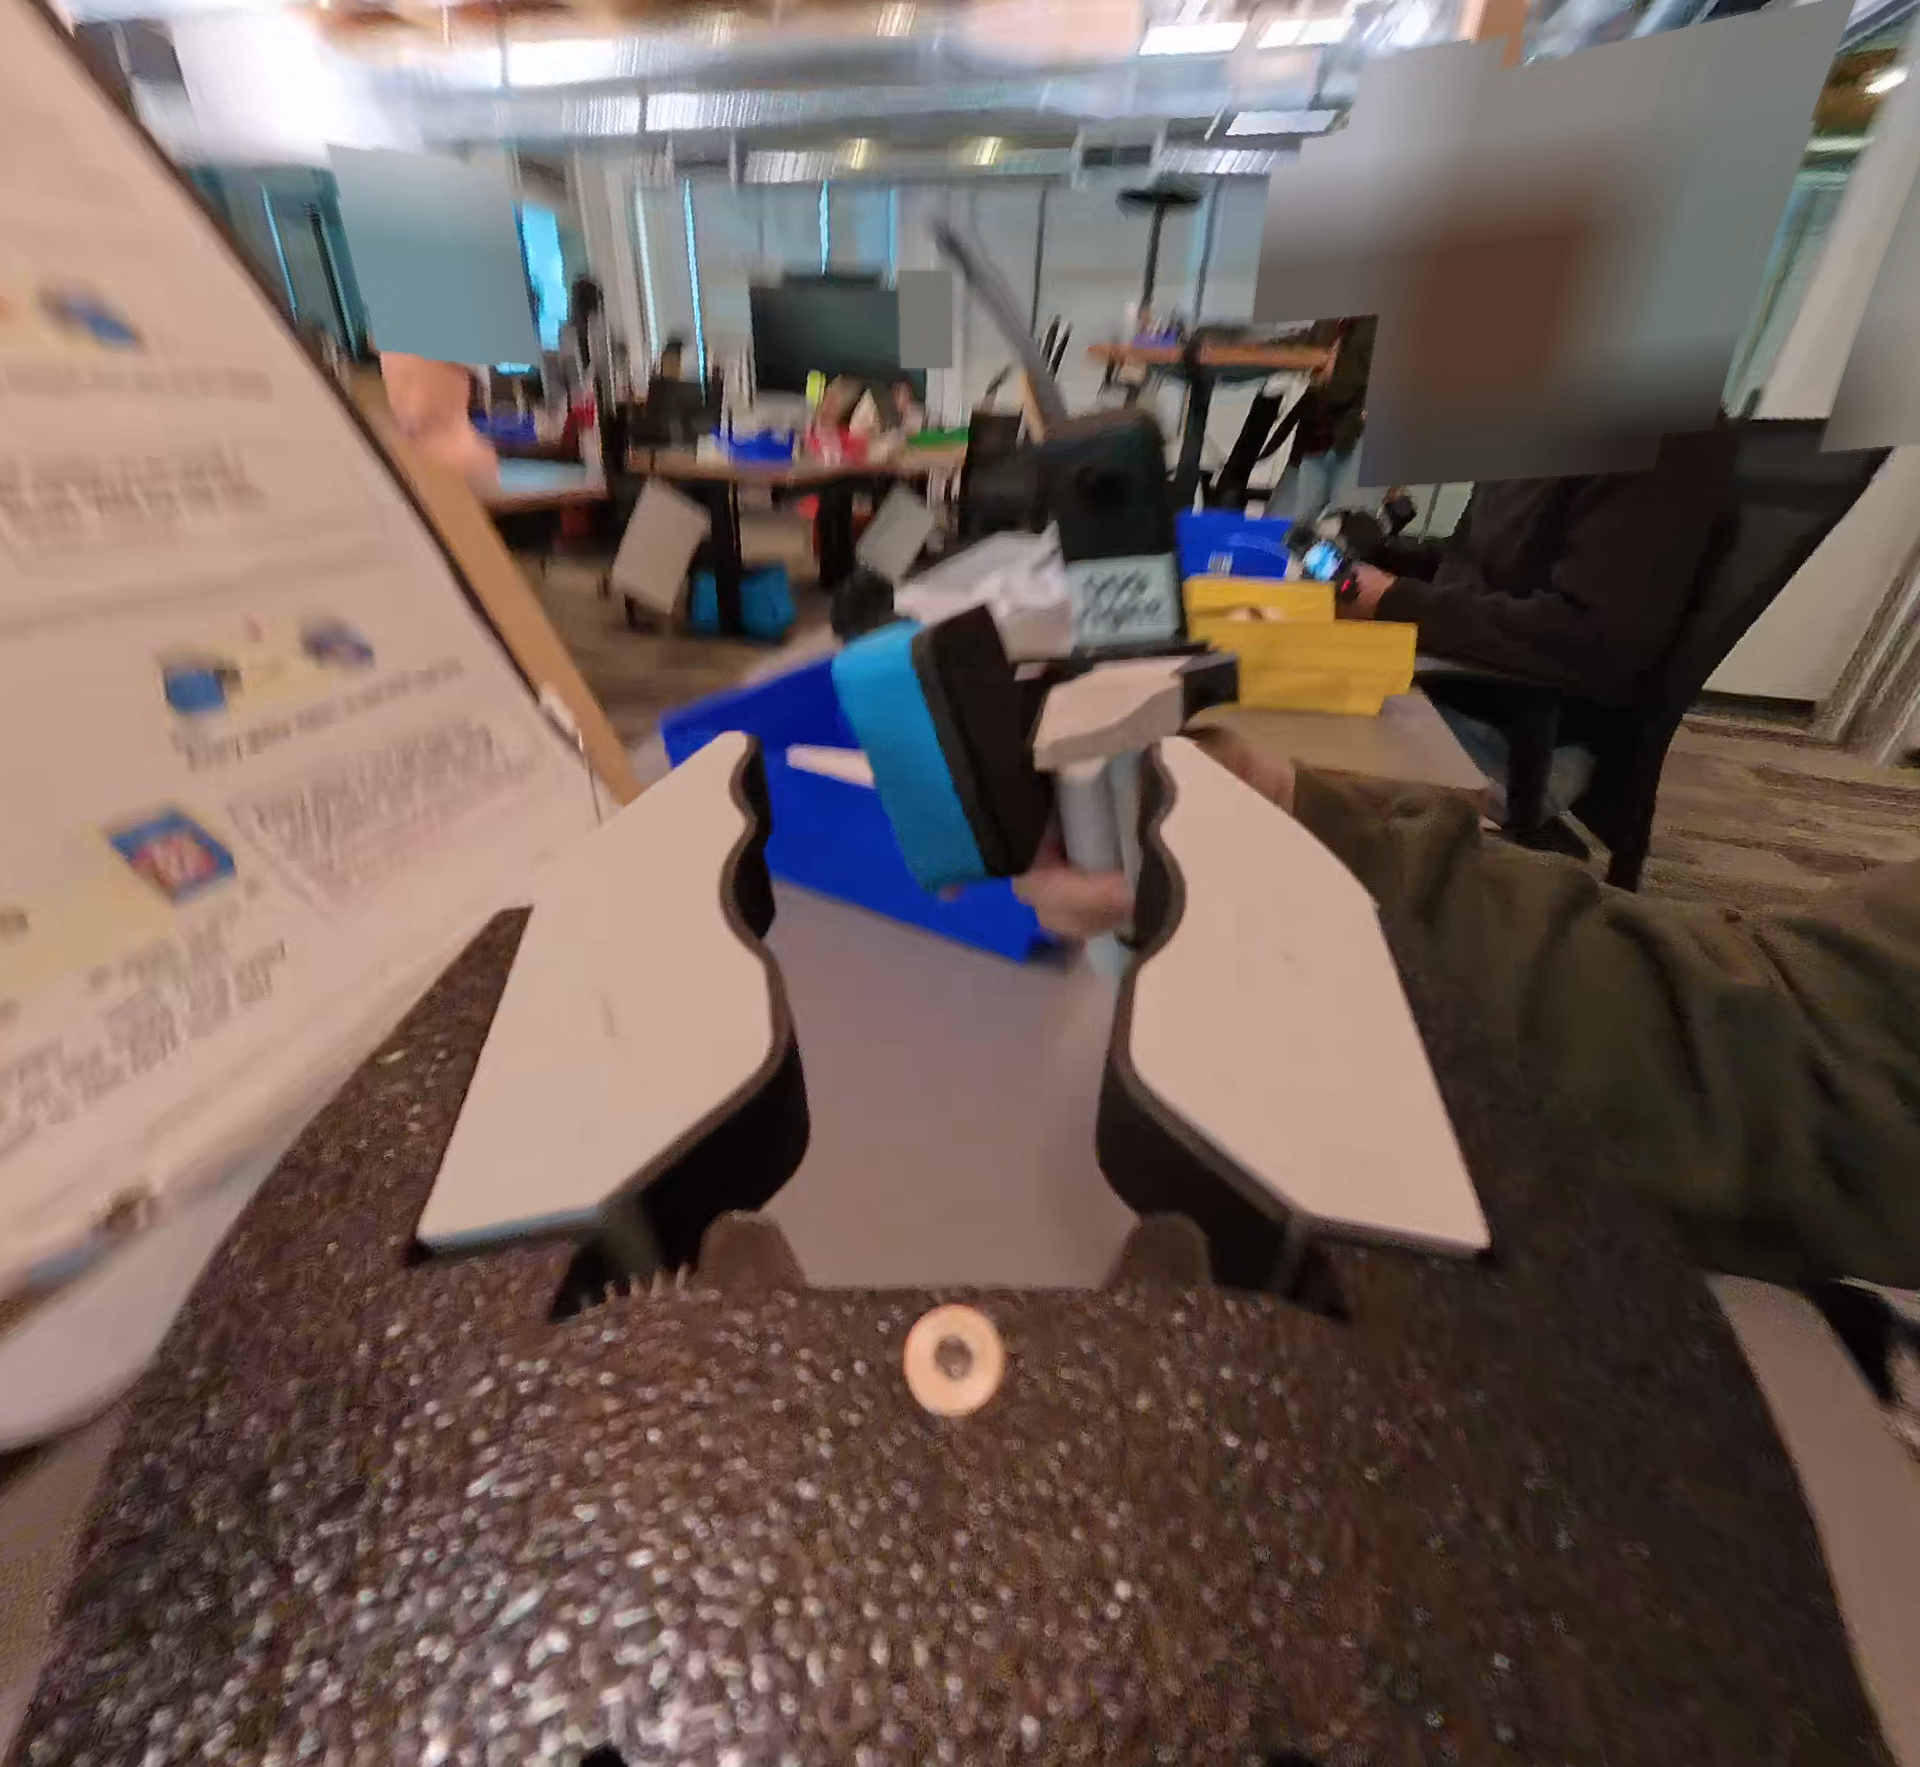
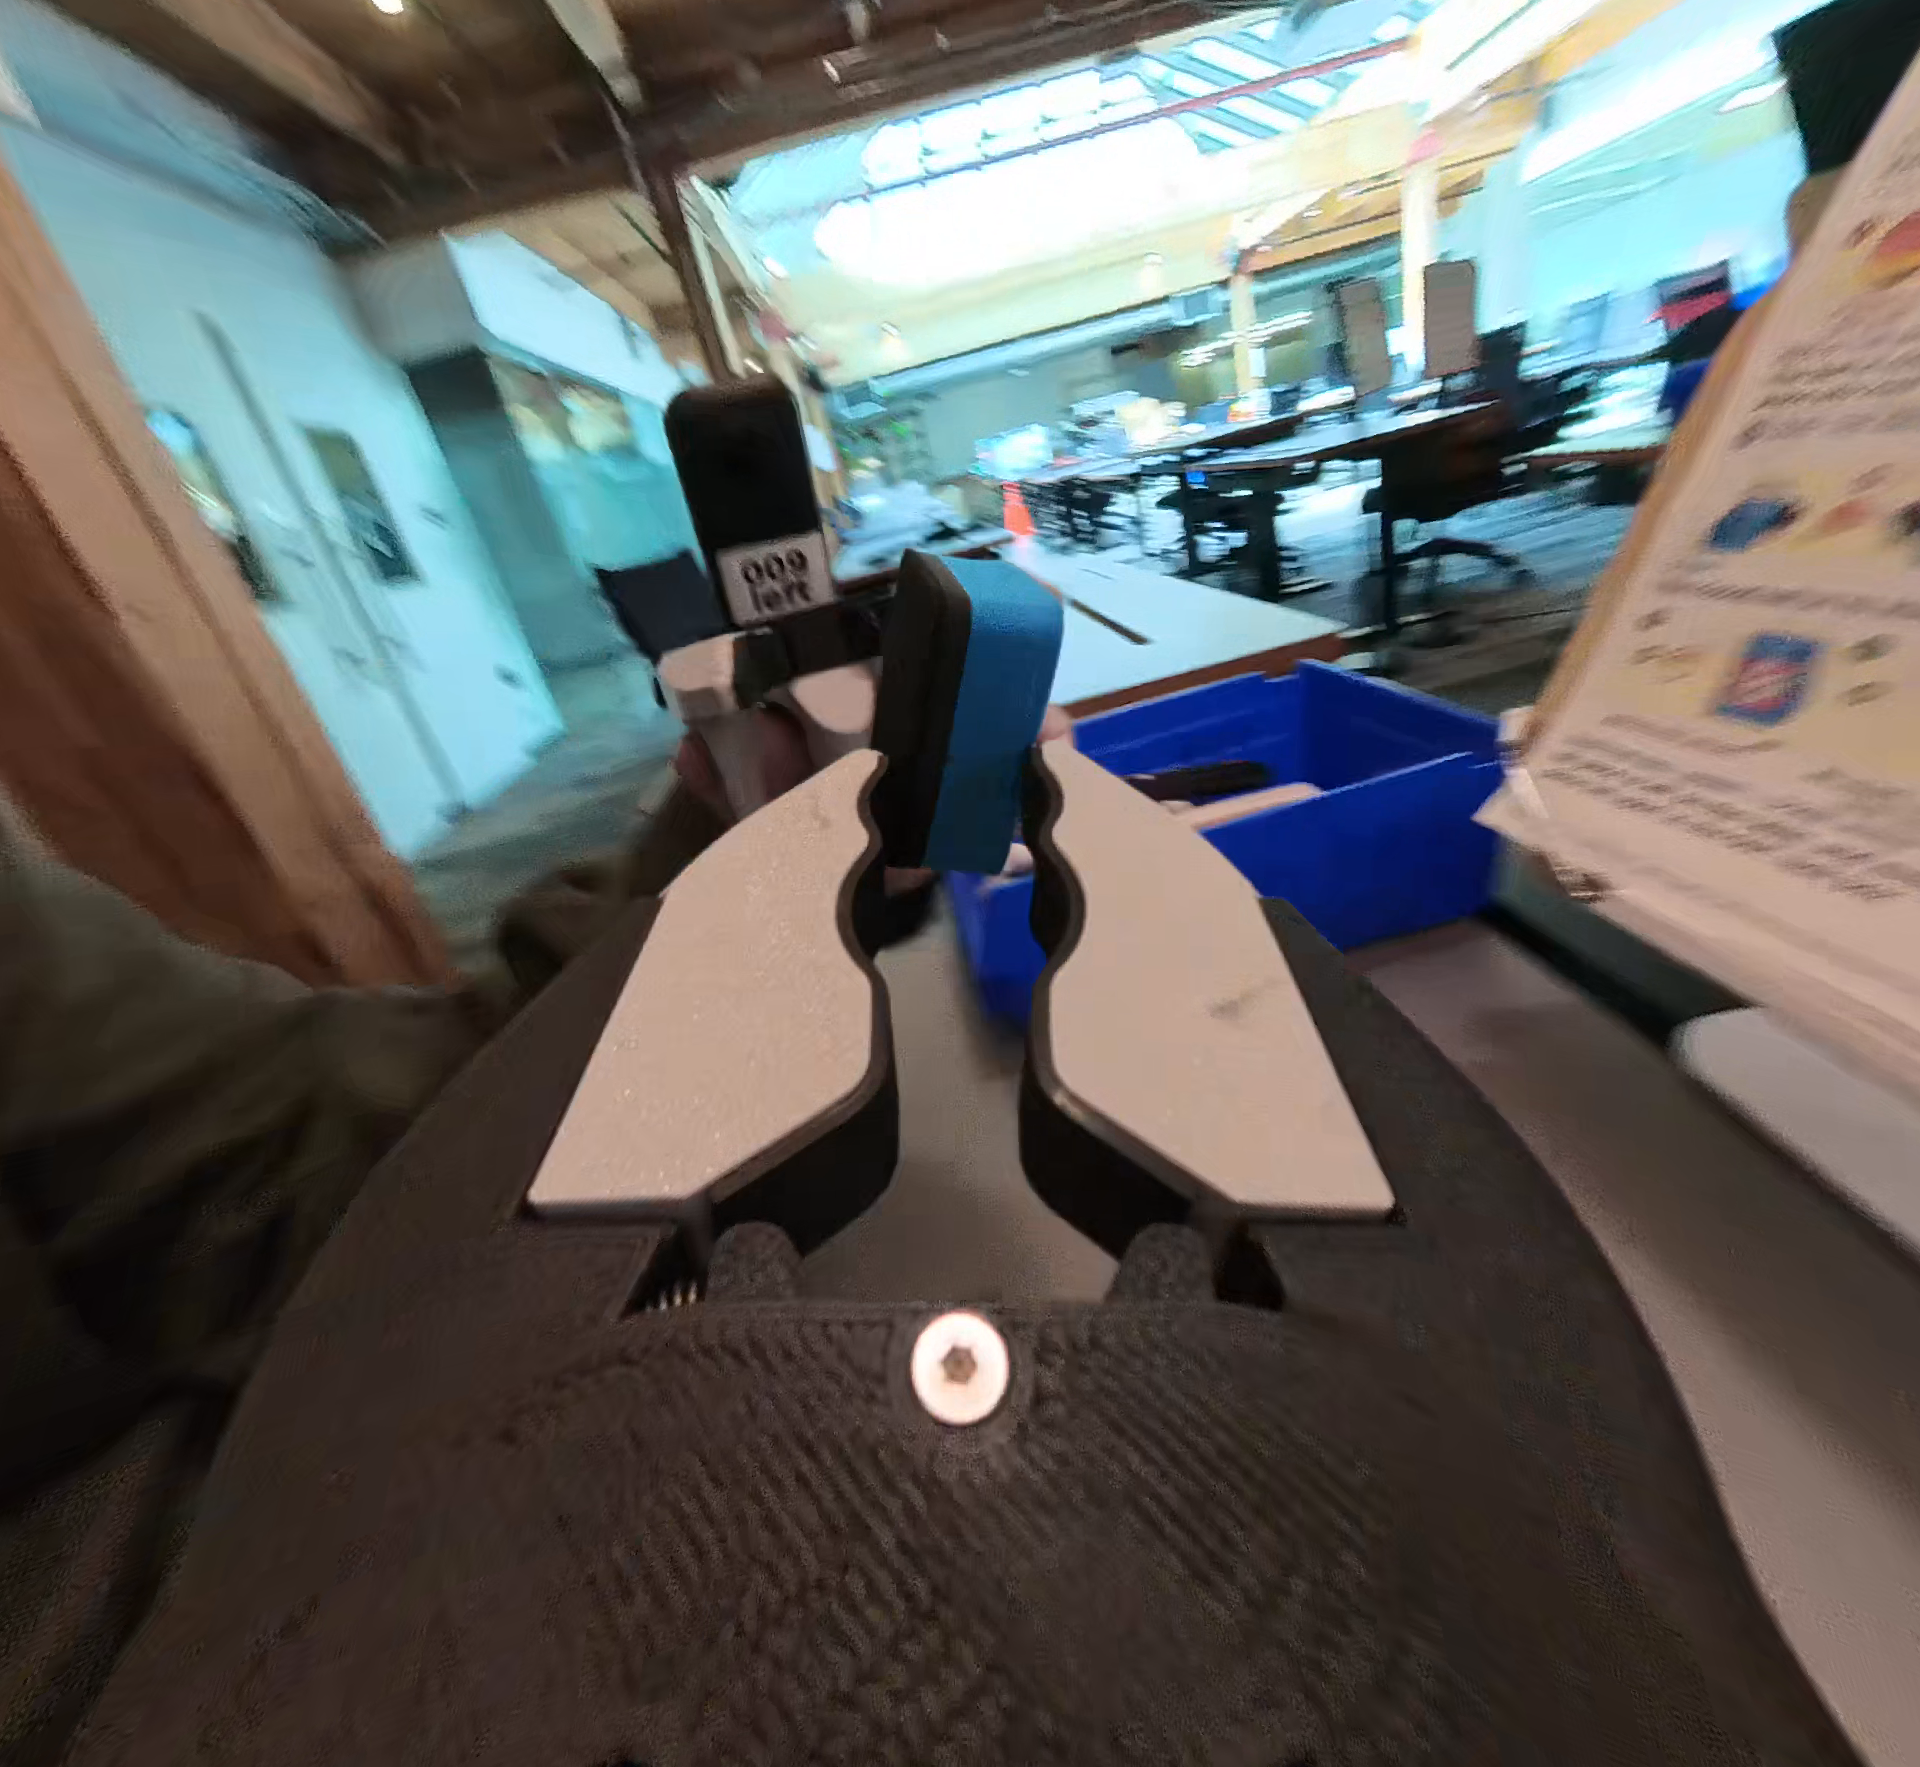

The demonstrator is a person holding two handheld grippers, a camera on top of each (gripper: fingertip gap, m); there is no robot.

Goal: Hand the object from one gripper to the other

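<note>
I hold a two-finger gripper in each hand above a grey table [image 1: 935, 1094]. My right gripper [image 2: 954, 787] is clamped on the object, a block eraser [image 2: 961, 715] with a blue foam side and a black side, pinching its lower end so most of it stands up past the fingertips, tilted a little. My left gripper [image 1: 951, 787] is spread wide and empty, facing the eraser, which hangs in the air just beyond its fingertips, not yet between them. Below and behind sits a blue bin [image 2: 1299, 782] near the table's far edge, with a printed sheet [image 1: 208, 678] propped at the side.

The risks, as I judge them: if my right gripper lets go before my left has closed, the eraser drops to the table or the bin. If my left closes only on the soft foam corner, the block may twist or slip free. The two sets of fingers could also collide.
</note>
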